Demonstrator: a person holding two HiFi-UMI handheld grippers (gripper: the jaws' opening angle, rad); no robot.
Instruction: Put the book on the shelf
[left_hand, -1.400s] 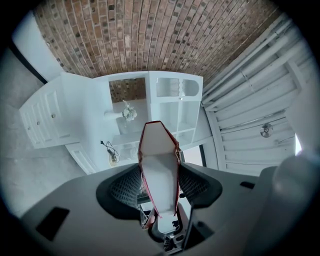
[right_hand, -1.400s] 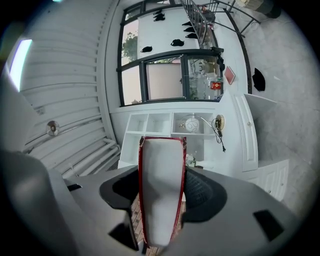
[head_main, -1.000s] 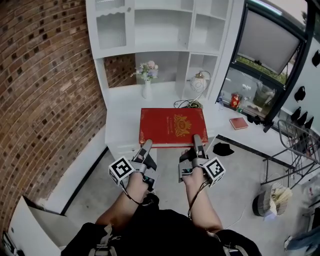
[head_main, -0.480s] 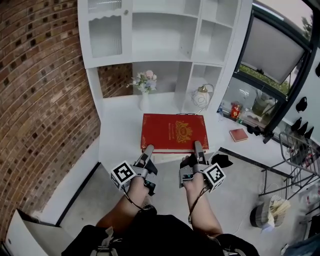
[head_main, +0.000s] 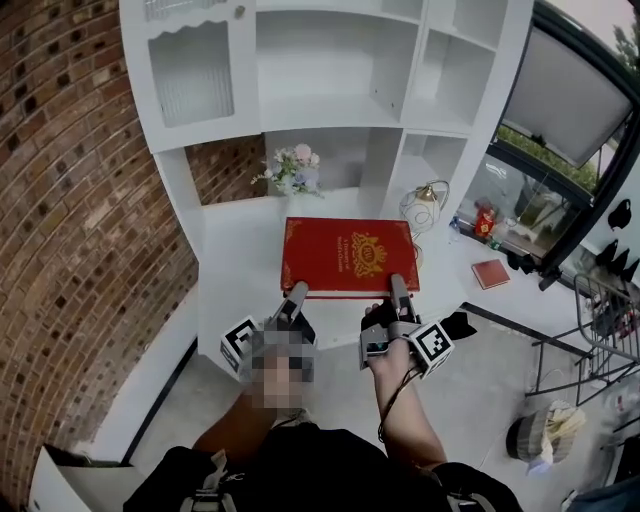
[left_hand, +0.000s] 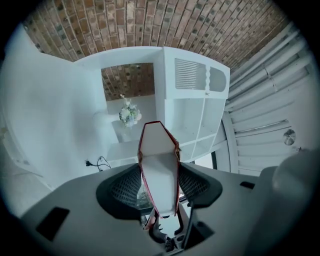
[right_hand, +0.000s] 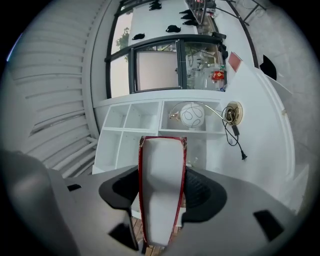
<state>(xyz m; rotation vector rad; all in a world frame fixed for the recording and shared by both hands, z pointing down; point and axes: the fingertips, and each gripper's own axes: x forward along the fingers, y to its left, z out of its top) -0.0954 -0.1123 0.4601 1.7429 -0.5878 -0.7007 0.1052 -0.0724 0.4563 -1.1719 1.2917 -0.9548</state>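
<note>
Book (head_main: 347, 256): large, red, gilt border and gold crest on the cover, white page block showing at its near edge. It lies flat, cover up, over the white worktop (head_main: 235, 262) in front of the shelf unit (head_main: 330, 60). I cannot tell whether it rests on the worktop or hangs clear of it.

Against a second ago, the shelf unit fills more of the head view, and the lamp (head_main: 424, 207) now stands just beside the book's far right corner. Both grips are unchanged.

Left gripper (head_main: 297, 295) and right gripper (head_main: 398, 288) each clamp the book's near edge, pads pressed on both covers. Both forearms reach forward side by side, grippers level, marker cubes turned outward.
</note>
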